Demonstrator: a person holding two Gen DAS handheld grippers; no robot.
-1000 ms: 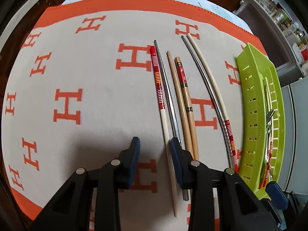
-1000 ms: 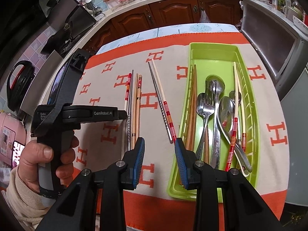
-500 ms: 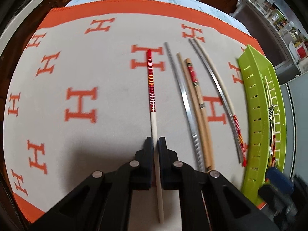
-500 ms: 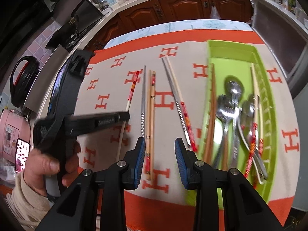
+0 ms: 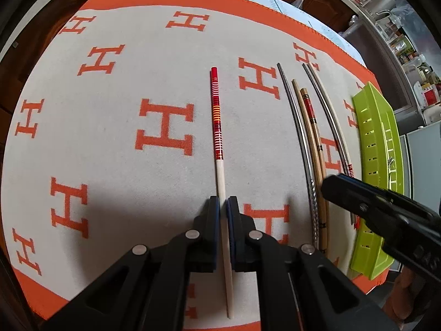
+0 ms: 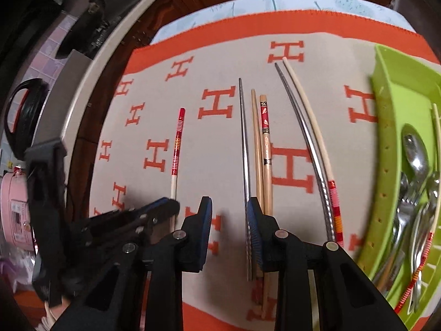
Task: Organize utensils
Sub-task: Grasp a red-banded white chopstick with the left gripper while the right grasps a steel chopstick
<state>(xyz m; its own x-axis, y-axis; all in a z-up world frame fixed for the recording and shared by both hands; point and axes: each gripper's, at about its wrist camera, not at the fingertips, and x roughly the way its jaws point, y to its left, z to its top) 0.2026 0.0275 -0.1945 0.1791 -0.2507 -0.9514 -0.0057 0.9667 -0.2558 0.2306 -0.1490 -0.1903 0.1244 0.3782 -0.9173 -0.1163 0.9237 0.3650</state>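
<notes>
The left gripper [image 5: 222, 202] clamps a red-banded chopstick [image 5: 216, 127] on an orange-and-white blanket [image 5: 115, 149]. Right of that chopstick lie more chopsticks [image 5: 308, 127]; farther right, the right gripper [image 5: 330, 186] and a green tray [image 5: 372, 138].

The near ends of the wooden chopsticks [image 6: 266, 165] are hidden behind the right gripper [image 6: 229, 212]. The green tray [image 6: 391, 127], to its right, is cut off by the picture's edge. The left gripper [image 6: 165, 204] looks blurred.
</notes>
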